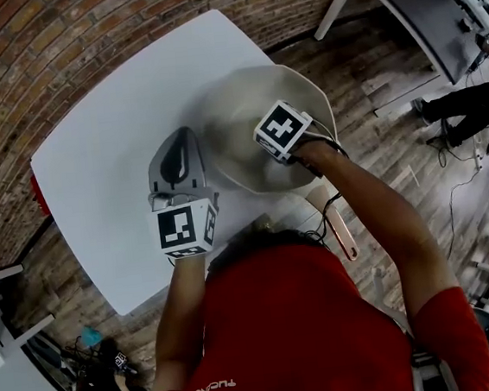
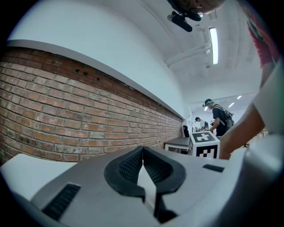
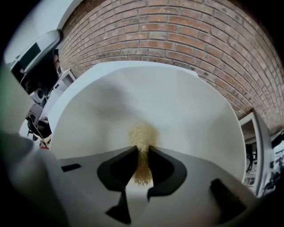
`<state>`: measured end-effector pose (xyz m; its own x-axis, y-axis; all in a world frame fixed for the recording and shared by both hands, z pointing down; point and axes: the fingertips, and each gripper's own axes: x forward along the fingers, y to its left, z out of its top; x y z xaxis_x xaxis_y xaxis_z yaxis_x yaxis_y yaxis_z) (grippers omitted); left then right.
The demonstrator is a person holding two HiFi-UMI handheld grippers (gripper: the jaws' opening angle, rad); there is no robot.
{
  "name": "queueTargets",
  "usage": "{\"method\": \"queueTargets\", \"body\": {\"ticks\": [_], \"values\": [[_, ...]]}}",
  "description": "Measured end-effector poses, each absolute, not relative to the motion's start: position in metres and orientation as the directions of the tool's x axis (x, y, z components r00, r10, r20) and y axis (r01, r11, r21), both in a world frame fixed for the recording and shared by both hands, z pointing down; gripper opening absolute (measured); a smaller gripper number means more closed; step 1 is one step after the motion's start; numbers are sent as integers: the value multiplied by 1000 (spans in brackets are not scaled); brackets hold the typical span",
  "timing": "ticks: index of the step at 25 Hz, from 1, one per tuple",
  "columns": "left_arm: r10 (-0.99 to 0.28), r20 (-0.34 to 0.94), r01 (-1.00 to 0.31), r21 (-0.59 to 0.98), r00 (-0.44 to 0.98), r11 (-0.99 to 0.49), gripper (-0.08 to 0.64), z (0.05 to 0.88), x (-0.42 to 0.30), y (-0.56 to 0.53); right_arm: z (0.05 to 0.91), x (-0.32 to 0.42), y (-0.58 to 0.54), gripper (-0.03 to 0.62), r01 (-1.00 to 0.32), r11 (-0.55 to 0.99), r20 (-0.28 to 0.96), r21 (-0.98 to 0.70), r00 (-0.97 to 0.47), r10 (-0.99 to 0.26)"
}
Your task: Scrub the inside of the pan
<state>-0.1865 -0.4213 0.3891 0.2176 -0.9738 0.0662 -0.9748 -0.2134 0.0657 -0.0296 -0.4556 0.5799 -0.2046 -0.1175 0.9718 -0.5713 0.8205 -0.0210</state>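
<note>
Red shirt (image 1: pixel 296 315); grey left gripper (image 2: pixel 143 153), right gripper (image 3: pixel 142 153)

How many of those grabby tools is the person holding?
2. The left gripper sits beside the pan, jaws shut; the right gripper is inside the pan, gripping a yellowish scrubber.

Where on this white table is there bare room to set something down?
Bare: the wide stretch of table left of and beyond the left gripper, up to its edges. Crowded: the right side, where the pan sits with the right gripper and sponge inside.

Head view looks steeply down — both gripper views face brick wall (image 2: pixel 66 111).
</note>
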Motion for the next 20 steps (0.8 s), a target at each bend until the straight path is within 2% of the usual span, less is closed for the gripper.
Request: {"method": "queueTargets", "body": {"ticks": [7,14,20], "values": [[-969,60,-970,61,239,-236,14,387,-177,-425,574,-5,-468,75,-621,784,975,10,-170,-146],[-964,62,-965,59,259,-256,14,388,-172,-427,542,-56,-413,75,-481,869,941,-118,-333,-57],[-961,54,-962,56,269,-266,14,385,-167,-427,563,-60,-388,75,-397,910,969,-124,-244,26]]}}
